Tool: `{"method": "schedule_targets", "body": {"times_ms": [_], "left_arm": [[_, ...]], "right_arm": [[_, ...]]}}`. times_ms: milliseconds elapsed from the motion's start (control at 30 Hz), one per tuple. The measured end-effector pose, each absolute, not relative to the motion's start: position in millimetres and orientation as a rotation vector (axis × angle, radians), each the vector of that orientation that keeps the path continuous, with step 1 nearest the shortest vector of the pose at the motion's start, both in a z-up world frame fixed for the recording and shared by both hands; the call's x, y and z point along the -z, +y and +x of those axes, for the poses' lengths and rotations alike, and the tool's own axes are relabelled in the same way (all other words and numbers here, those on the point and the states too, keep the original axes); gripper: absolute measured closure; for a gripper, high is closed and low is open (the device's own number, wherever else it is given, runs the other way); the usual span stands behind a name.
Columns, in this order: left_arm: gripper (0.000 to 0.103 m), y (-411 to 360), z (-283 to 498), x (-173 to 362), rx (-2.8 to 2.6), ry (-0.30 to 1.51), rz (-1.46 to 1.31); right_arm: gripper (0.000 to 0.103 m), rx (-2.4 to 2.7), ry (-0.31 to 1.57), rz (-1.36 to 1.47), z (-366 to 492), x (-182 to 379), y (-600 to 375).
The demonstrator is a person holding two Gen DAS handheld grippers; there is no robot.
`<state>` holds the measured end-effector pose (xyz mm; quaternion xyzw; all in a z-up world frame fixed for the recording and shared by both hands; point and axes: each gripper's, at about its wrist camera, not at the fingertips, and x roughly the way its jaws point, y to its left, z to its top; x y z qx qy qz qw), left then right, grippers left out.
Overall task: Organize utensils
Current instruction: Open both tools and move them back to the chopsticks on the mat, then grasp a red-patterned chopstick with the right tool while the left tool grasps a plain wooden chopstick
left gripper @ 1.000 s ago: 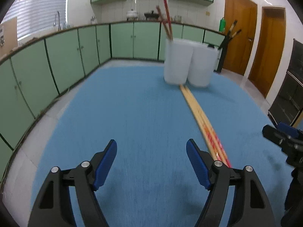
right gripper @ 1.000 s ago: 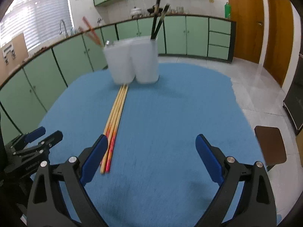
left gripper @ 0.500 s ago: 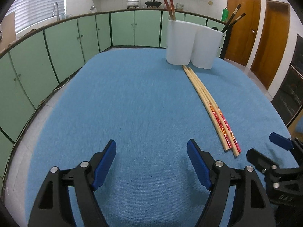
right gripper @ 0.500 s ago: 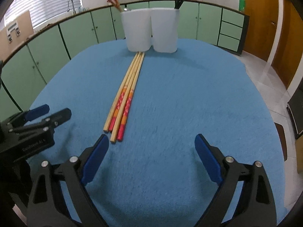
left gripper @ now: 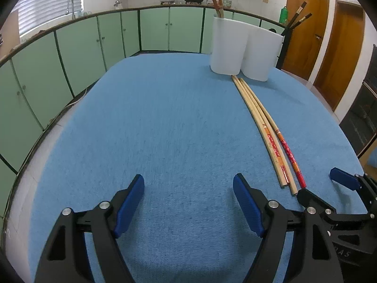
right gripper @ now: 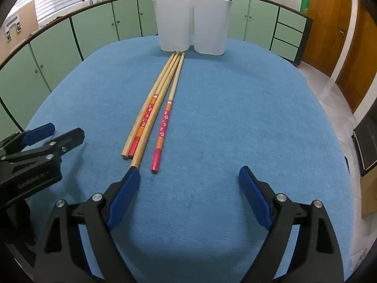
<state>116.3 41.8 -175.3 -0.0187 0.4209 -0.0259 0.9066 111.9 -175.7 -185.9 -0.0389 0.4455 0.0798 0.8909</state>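
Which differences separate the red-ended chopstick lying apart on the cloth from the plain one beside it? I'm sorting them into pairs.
The red-ended chopstick has a red flowered handle with orange bands; the plain chopstick is bare wood along its whole length. The red-ended one lies apart on the blue cloth at its near end; the plain one lies against two other sticks. Both lie flat, with their far tips at the white holder.

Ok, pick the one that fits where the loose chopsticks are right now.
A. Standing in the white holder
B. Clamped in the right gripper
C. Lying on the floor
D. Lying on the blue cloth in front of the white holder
D: the chopsticks lie flat on the blue cloth, their far tips close to the base of the white holder, while the right gripper is open and holds nothing.
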Motion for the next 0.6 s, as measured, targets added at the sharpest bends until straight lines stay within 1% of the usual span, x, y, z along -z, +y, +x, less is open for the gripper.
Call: {"method": "schedule_targets", "body": {"times_ms": [100,200,267,300,433,467,533,567,600], "left_arm": [[0.026,43.9,116.0,176.9,0.051,0.874,-0.048],[0.026,43.8,116.1,177.5,0.049,0.879,-0.044],[0.026,42.6,116.1,177.6,0.051,0.88,-0.037],[0.026,41.8,116.1,177.6,0.051,0.88,-0.033],[0.026,38.0,117.1,178.0,0.052,0.882,-0.019],[0.026,37.2,116.8,178.2,0.052,0.883,-0.015],[0.026,34.4,117.4,178.3,0.052,0.883,-0.004],[0.026,33.4,117.1,178.3,0.053,0.883,0.002],[0.026,30.9,117.3,178.4,0.056,0.883,0.013]], "right_arm": [[0.024,-0.164,0.923,-0.066,112.0,186.3,-175.6],[0.033,-0.161,0.917,-0.056,113.9,185.5,-176.9],[0.046,-0.164,0.911,-0.057,115.1,184.7,-175.7],[0.049,-0.171,0.907,-0.063,114.7,184.5,-174.0],[0.077,-0.215,0.899,-0.067,109.5,183.9,-166.9],[0.081,-0.226,0.899,-0.066,109.2,183.9,-165.6],[0.094,-0.241,0.899,-0.065,109.2,184.1,-165.5],[0.097,-0.248,0.9,-0.061,109.3,183.9,-165.6],[0.097,-0.25,0.899,-0.053,108.7,183.9,-166.7]]}}
